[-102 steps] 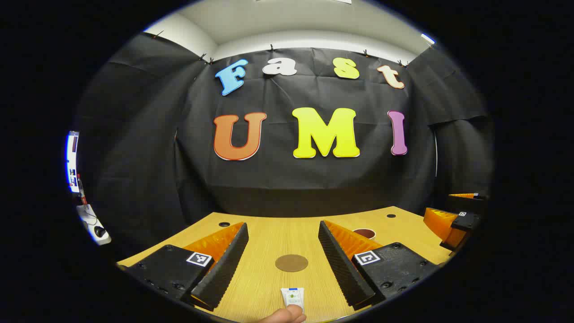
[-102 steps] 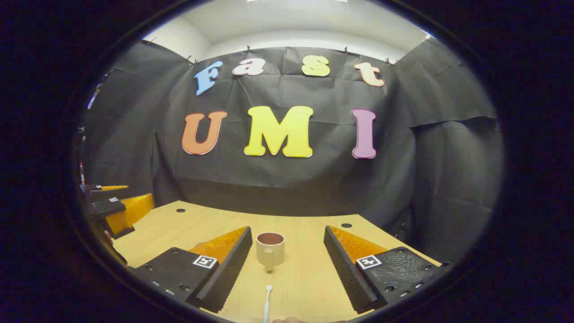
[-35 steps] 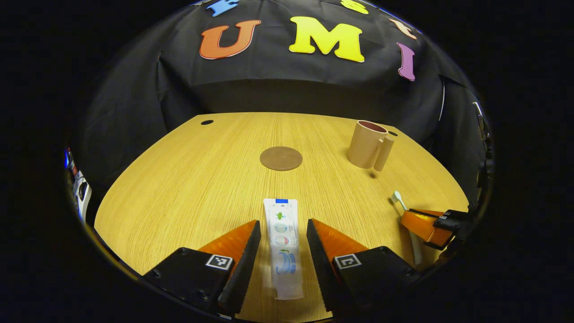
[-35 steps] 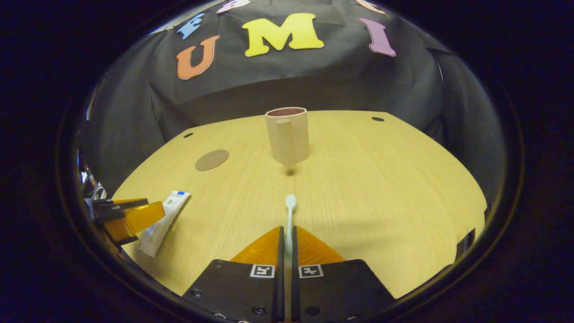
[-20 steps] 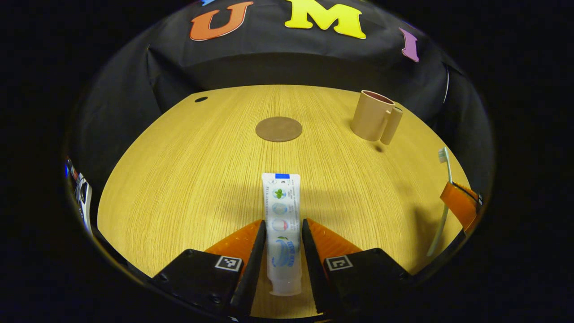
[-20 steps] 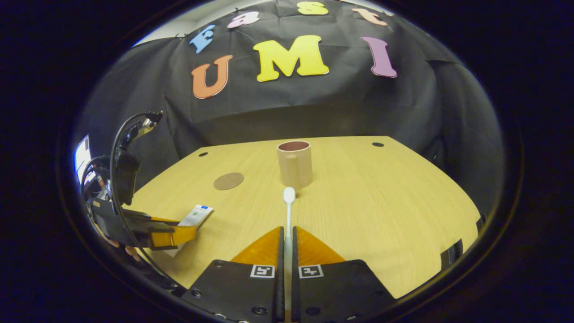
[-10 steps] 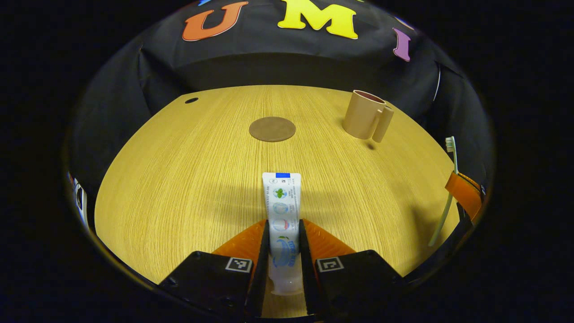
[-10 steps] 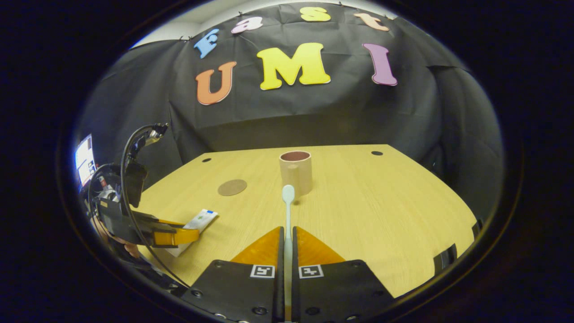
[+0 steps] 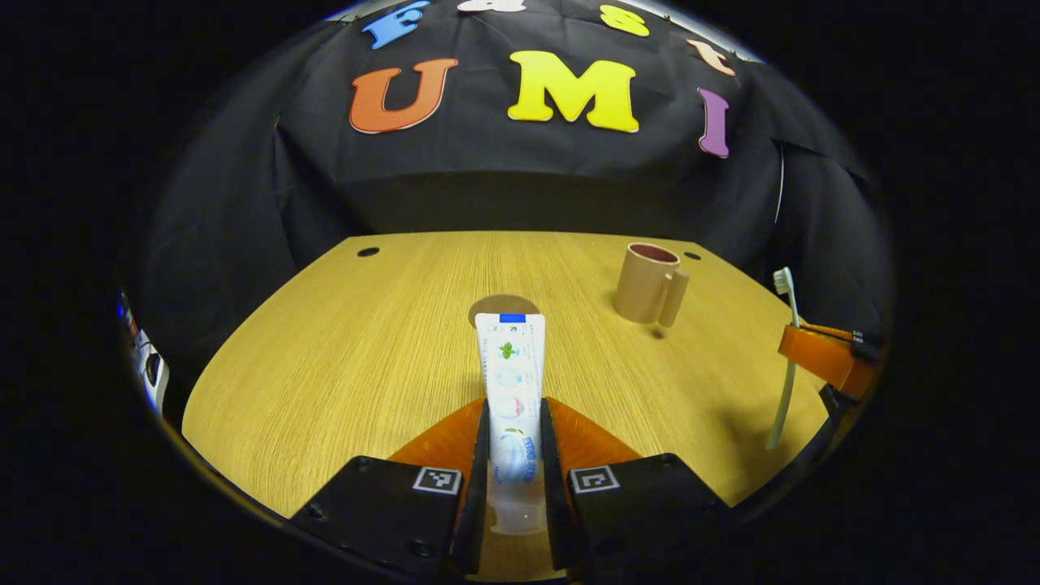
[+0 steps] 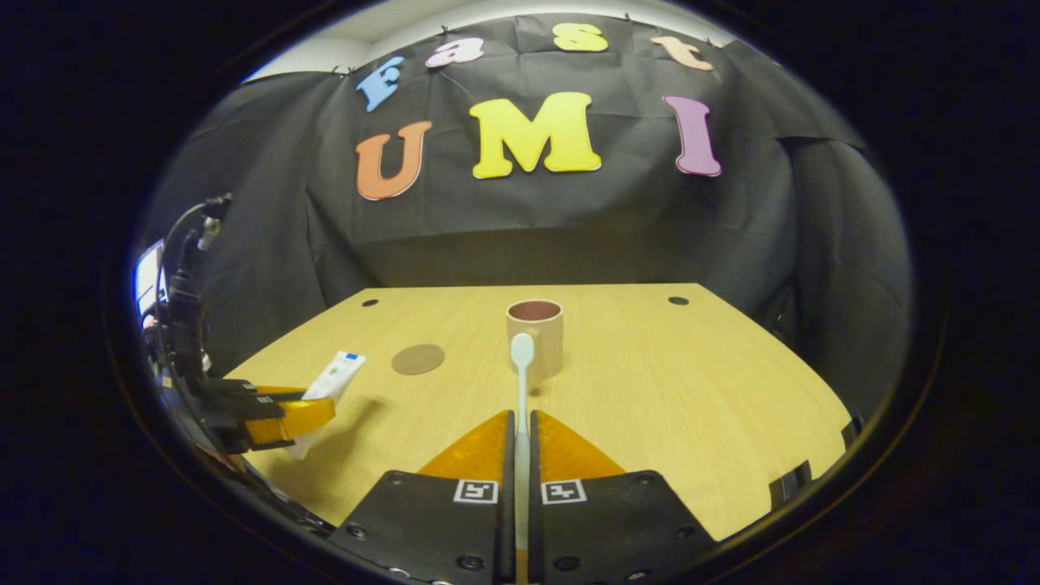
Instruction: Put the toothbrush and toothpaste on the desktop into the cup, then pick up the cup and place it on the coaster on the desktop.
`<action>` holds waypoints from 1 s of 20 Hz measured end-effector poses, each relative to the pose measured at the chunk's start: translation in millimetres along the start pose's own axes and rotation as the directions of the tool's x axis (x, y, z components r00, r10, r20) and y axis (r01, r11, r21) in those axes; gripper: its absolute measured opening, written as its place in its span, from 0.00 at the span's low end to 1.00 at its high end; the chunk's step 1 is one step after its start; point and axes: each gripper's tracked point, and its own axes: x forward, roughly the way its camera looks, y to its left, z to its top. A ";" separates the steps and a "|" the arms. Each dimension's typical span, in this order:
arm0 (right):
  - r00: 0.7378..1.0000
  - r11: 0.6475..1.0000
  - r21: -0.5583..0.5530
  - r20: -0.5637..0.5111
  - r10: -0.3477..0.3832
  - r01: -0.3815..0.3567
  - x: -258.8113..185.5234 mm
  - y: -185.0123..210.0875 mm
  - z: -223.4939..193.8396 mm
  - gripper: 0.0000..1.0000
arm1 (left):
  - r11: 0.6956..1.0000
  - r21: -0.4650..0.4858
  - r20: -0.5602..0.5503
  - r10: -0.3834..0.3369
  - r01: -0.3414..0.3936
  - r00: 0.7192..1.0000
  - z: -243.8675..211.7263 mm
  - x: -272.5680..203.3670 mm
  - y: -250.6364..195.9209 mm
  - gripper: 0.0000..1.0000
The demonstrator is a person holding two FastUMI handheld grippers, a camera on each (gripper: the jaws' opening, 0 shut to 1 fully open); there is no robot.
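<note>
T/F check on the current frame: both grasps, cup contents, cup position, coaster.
1. The left gripper is shut on the toothpaste. True.
2. The right gripper is open, with the toothbrush lying flat on the desktop. False: it is shut on the toothbrush, which is held clear of the desktop with its head pointing toward the cup.
3. The cup stands upright with nothing in it. True, as far as its opening shows in the right gripper view.
4. The cup sits on the coaster. False: the coaster lies bare on the desktop, apart from the cup and to its left in the right gripper view.
5. The toothpaste is already in the cup. False: it is in the left gripper.
</note>
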 end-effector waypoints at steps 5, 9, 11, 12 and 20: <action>0.999 1.000 -0.007 0.045 -0.028 0.029 24.5 4.5 38.2 0.04 | 1.000 0.029 0.103 -0.014 0.011 0.995 35.6 1.8 -2.7 0.34; 0.996 1.000 0.014 0.086 -0.022 0.021 49.1 9.9 71.6 0.04 | 0.999 0.039 0.123 -0.026 0.022 0.992 48.4 12.3 -8.6 0.34; 0.994 0.999 0.015 0.107 -0.033 0.031 63.9 6.7 89.7 0.04 | 0.999 0.031 0.128 -0.028 0.024 0.991 53.2 17.6 -8.7 0.34; 0.992 0.999 0.021 0.120 -0.036 0.034 71.6 5.6 99.4 0.04 | 0.999 0.028 0.129 -0.027 0.023 0.991 54.8 20.0 -8.0 0.35; 0.986 0.999 0.043 0.169 -0.015 0.008 134.8 -1.8 162.9 0.04 | 1.000 -0.010 0.190 0.018 -0.016 0.982 78.7 39.7 9.5 0.34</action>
